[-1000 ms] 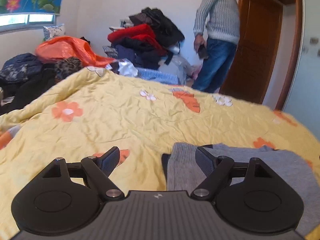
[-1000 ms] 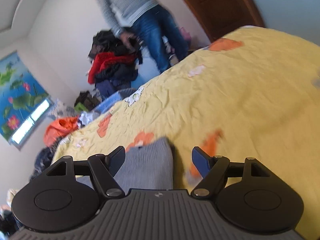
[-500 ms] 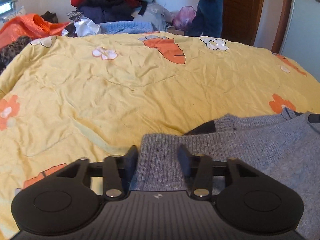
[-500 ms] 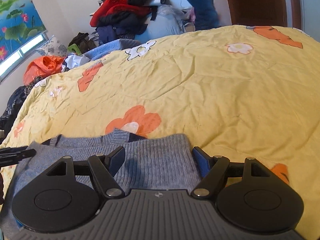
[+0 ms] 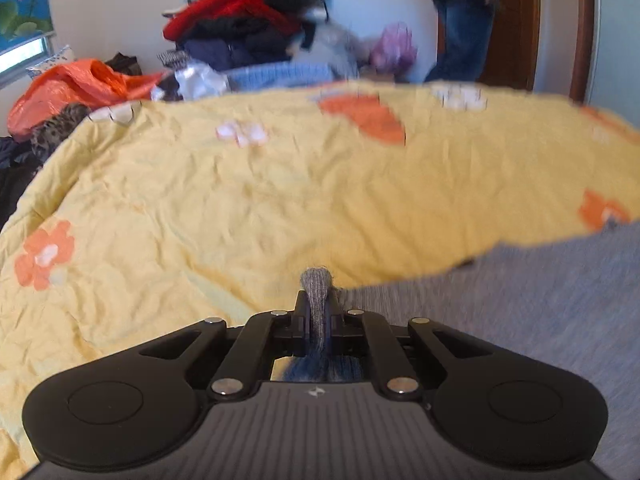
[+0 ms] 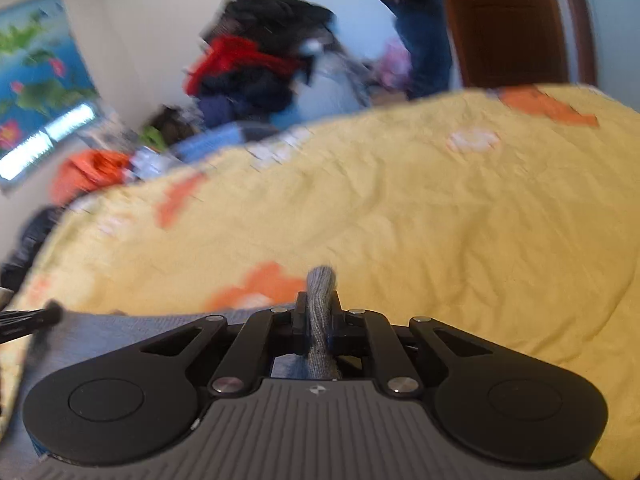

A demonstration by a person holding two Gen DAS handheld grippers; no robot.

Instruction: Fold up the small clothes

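Grey knit sweater (image 5: 520,312) lies on the yellow flowered quilt (image 5: 280,200), filling the lower right of the left view; left tool (image 5: 316,304) and right tool (image 6: 320,304) each pinch a bunched fold of it.

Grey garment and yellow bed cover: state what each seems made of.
Grey garment: apparently knitted wool or acrylic; ribbed, fuzzy, matte where it bunches in both grippers. Yellow bed cover: probably thin woven cotton or a blend; matte, finely creased, printed with orange flowers.
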